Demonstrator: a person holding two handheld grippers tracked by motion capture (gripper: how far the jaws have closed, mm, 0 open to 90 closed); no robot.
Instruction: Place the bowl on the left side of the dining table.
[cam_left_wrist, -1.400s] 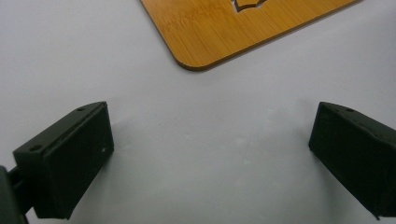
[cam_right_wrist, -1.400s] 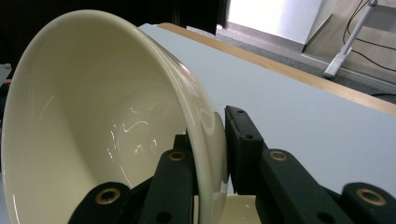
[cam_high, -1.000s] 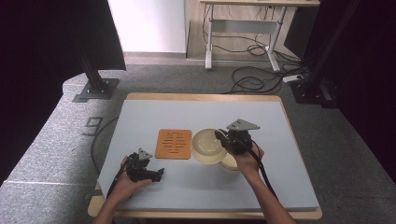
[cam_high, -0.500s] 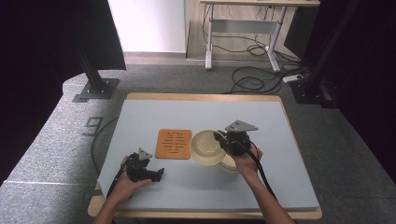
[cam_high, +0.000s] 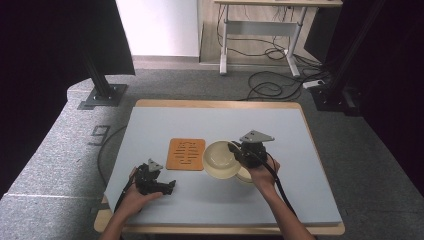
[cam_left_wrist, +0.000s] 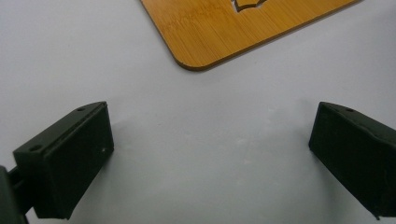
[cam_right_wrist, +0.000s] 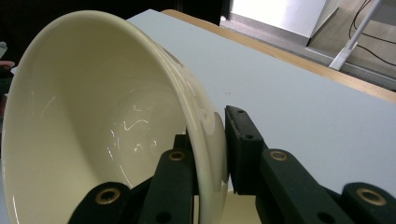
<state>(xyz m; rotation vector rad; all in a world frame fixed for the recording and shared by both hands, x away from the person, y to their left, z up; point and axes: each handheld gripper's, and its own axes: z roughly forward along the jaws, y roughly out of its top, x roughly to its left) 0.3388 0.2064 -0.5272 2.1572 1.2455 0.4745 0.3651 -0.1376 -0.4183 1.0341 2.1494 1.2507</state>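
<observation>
Right gripper (cam_right_wrist: 212, 154) pinching cream bowl (cam_right_wrist: 93, 121) rim, unmoved since a second ago; left gripper (cam_left_wrist: 210, 144) spread, idle beside bamboo trivet (cam_left_wrist: 243, 28); lift pending.

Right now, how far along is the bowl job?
Done: right gripper is clamped on the cream bowl rim, one jaw inside, one outside. In hand: bowl held tilted beside the bamboo trivet. Left: setting it down, likely on the trivet. Left gripper sits open over bare table.
</observation>
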